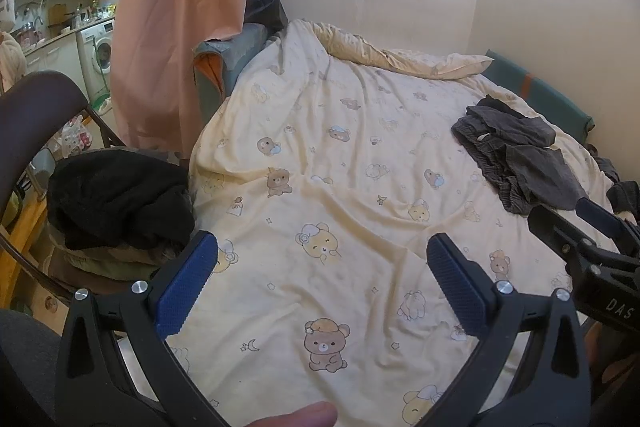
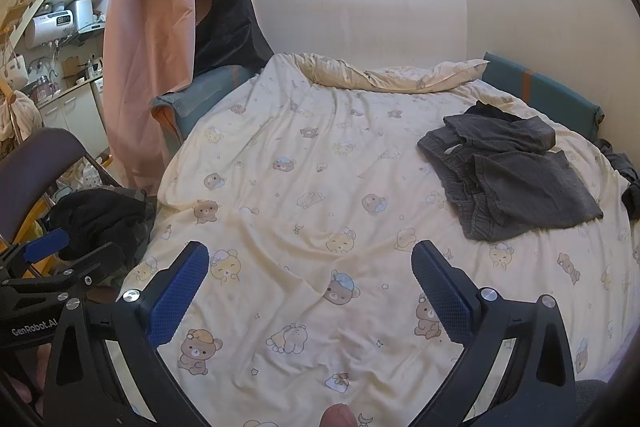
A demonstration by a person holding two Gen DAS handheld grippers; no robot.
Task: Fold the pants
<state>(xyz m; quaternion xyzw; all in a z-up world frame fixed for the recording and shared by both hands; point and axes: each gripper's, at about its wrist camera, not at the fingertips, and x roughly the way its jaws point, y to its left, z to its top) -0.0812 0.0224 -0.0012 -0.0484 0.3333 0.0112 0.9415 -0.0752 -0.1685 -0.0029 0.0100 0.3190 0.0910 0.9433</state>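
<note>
Dark grey pants (image 1: 516, 155) lie crumpled and partly folded on the far right of the bed; they also show in the right wrist view (image 2: 508, 175). My left gripper (image 1: 320, 259) is open and empty, hovering over the cream bear-print duvet (image 1: 340, 167), well short and left of the pants. My right gripper (image 2: 310, 267) is open and empty over the duvet (image 2: 300, 187), with the pants ahead to its right. The right gripper also shows at the right edge of the left wrist view (image 1: 592, 227). The left gripper shows at the left edge of the right wrist view (image 2: 52, 259).
A dark chair (image 1: 36, 99) at the left holds a pile of black clothes (image 1: 116, 195). A pink curtain (image 1: 180, 27) hangs beside the bed head. More dark cloth (image 2: 628, 183) lies at the bed's right edge. Walls bound the bed behind and right.
</note>
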